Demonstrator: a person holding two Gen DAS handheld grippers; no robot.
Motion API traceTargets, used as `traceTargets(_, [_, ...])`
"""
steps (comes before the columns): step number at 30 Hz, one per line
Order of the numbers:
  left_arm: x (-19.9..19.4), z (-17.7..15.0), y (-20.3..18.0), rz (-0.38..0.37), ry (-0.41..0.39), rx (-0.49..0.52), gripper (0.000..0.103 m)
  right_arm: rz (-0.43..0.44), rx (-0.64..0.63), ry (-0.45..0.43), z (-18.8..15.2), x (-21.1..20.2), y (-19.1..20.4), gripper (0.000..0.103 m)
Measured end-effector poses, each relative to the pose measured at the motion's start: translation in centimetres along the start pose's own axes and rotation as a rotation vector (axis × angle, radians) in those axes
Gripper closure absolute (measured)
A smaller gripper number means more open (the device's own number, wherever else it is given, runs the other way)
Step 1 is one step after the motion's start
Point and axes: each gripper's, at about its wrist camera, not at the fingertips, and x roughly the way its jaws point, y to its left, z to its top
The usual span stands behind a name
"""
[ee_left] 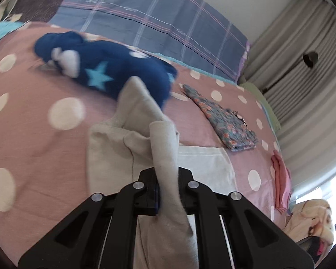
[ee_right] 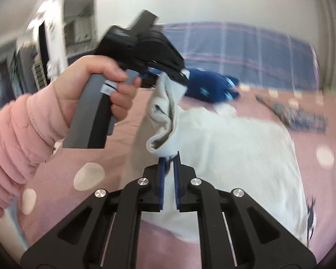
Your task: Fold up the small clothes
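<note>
A pale grey-white small garment [ee_left: 114,148] lies on the pink polka-dot bed cover [ee_left: 33,139]. My left gripper [ee_left: 166,179] is shut on a bunched edge of it and lifts it; in the right wrist view the left gripper [ee_right: 179,74] hangs above the bed with the cloth [ee_right: 165,112] dangling from it. My right gripper [ee_right: 169,159] is shut on the lower end of that same hanging fold. The rest of the garment [ee_right: 235,157] spreads flat on the bed.
A dark blue star-print garment [ee_left: 114,71] lies behind. A folded floral piece [ee_left: 228,121] and a folded pink piece [ee_left: 280,179] lie at the right. A plaid pillow [ee_left: 159,20] is at the head; curtains [ee_left: 302,78] at the right.
</note>
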Motion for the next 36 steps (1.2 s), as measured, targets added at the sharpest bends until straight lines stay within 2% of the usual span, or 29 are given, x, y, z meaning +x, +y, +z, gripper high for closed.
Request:
traceTargets(6, [5.0, -1.0, -6.9, 0.045, 0.045, 0.1, 0.095, -0.012, 0.256, 0.007, -2.4, -1.9, -9.1, 0.1])
traceTargets(13, [10.1, -2.6, -13.0, 0.071, 0.118, 0.205, 0.095, 0.01, 0.454, -0.014, -5.6, -4.5, -15.6, 0.101])
traceTargets(19, [14.2, -4.6, -16.9, 0.186, 0.182, 0.325, 0.095, 0.05, 0.542, -0.003, -7.8, -6.0, -17.8, 0.101])
traceTargets(22, [15.8, -5.6, -17.6, 0.235, 0.202, 0.362, 0.095, 0.069, 0.569, 0.006, -8.7, -6.2, -18.1, 0.101])
traceTargets(27, [16.6, -6.1, -17.8, 0.259, 0.207, 0.389, 0.093, 0.098, 0.602, 0.016, -9.5, -6.4, -18.6, 0.101])
traceTargets(28, [16.5, -6.1, -17.9, 0.247, 0.205, 0.394, 0.09, 0.104, 0.607, 0.019, -9.6, -6.4, -18.7, 0.101])
traceTargets(30, [16.0, -6.1, -18.2, 0.208, 0.197, 0.394, 0.066, 0.116, 0.611, 0.027, -9.8, -6.4, -18.8, 0.1])
traceTargets(32, [14.9, -6.1, -18.6, 0.176, 0.164, 0.397, 0.054, 0.132, 0.627, 0.033, -10.0, -6.4, -19.0, 0.092])
traceTargets(33, [13.7, -6.3, -18.8, 0.167, 0.139, 0.411, 0.052, 0.138, 0.638, 0.034, -10.2, -6.4, -19.1, 0.088])
traceTargets(34, [13.1, -6.5, -18.8, 0.161, 0.13, 0.42, 0.051, 0.147, 0.646, 0.039, -10.3, -6.3, -19.3, 0.074])
traceTargets(35, [12.2, -6.7, -18.8, 0.153, 0.12, 0.43, 0.048, 0.154, 0.659, 0.041, -10.4, -6.3, -19.5, 0.066])
traceTargets(36, [10.9, -7.1, -18.6, 0.148, 0.101, 0.44, 0.045, 0.152, 0.67, 0.045, -10.6, -6.2, -19.8, 0.066])
